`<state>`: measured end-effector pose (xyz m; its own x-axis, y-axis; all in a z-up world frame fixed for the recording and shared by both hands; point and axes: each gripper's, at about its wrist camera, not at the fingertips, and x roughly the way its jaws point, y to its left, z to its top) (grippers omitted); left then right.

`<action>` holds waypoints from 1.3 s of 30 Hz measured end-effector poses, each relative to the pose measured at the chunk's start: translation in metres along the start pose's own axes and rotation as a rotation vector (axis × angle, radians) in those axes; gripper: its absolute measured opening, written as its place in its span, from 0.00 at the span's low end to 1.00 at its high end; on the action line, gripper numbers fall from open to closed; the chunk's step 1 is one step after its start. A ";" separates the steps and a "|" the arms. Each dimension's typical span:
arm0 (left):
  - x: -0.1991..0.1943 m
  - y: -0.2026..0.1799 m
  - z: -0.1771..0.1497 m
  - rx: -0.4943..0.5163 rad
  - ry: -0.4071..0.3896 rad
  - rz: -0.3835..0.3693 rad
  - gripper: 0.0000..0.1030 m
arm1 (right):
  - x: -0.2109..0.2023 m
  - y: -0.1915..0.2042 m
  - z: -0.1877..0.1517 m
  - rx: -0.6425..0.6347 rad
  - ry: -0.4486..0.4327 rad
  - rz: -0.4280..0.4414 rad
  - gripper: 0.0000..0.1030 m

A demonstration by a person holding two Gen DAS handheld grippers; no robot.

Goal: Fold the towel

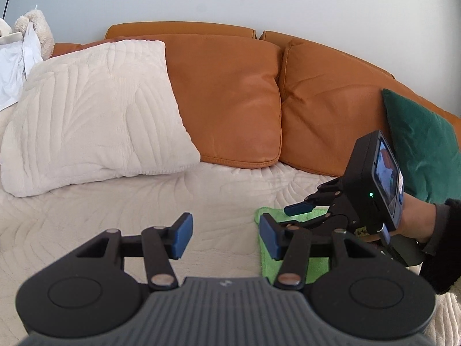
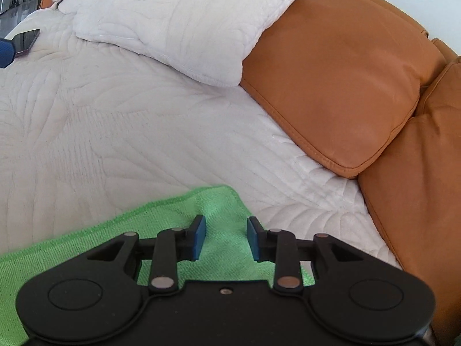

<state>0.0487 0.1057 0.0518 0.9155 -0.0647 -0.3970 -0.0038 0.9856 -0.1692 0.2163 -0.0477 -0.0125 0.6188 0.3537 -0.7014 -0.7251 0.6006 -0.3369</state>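
Observation:
A bright green towel (image 2: pixel 161 225) lies flat on the cream quilted cover (image 2: pixel 115 121) of a sofa. My right gripper (image 2: pixel 226 237) hovers just over its far corner, jaws apart, the cloth lying below the blue pads (image 2: pixel 198 238) and not pinched. In the left wrist view the same towel (image 1: pixel 291 262) shows at the right, partly hidden under the right gripper (image 1: pixel 291 216), which a person's hand (image 1: pixel 417 219) holds. My left gripper (image 1: pixel 226 236) is open over bare cover just left of the towel's edge, with nothing between its fingers.
A cream pillow (image 1: pixel 95 115) leans at the back left against orange leather back cushions (image 1: pixel 230 101). A dark green cushion (image 1: pixel 423 144) stands at the right. A dark phone (image 2: pixel 26 41) lies on the cover far left. A plush toy (image 1: pixel 34 28) and white cloth sit beyond the pillow.

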 end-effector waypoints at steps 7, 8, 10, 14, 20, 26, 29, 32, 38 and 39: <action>-0.007 0.002 0.001 -0.005 -0.021 -0.012 0.55 | 0.015 0.005 0.023 0.011 -0.049 -0.045 0.31; -0.008 0.002 0.000 -0.004 -0.023 -0.007 0.56 | 0.016 0.003 0.024 0.024 -0.054 -0.043 0.31; -0.009 0.004 0.001 -0.011 -0.026 -0.010 0.57 | 0.017 0.001 0.026 0.048 -0.064 -0.040 0.30; -0.011 0.003 0.000 -0.004 -0.038 -0.012 0.57 | -0.011 -0.015 0.014 0.147 -0.075 -0.050 0.32; -0.013 -0.005 -0.001 0.035 -0.033 -0.043 0.61 | -0.112 -0.025 -0.064 0.376 -0.055 0.001 0.35; -0.015 -0.025 -0.002 0.058 -0.035 -0.071 0.61 | -0.142 0.026 -0.136 0.408 0.080 0.014 0.34; -0.020 -0.038 -0.005 0.074 -0.045 -0.077 0.61 | -0.162 0.023 -0.145 0.476 0.063 -0.010 0.34; -0.022 -0.045 -0.011 0.082 -0.038 -0.091 0.61 | -0.171 0.024 -0.152 0.473 0.072 -0.054 0.36; -0.016 -0.047 -0.014 0.073 -0.015 -0.128 0.61 | -0.201 0.013 -0.153 0.606 -0.050 -0.044 0.38; -0.016 -0.049 -0.014 0.076 -0.008 -0.143 0.63 | -0.211 0.010 -0.150 0.641 -0.105 -0.033 0.49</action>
<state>0.0288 0.0565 0.0540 0.9079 -0.2046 -0.3660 0.1574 0.9753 -0.1549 0.0336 -0.2237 0.0379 0.6874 0.3770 -0.6208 -0.4019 0.9094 0.1073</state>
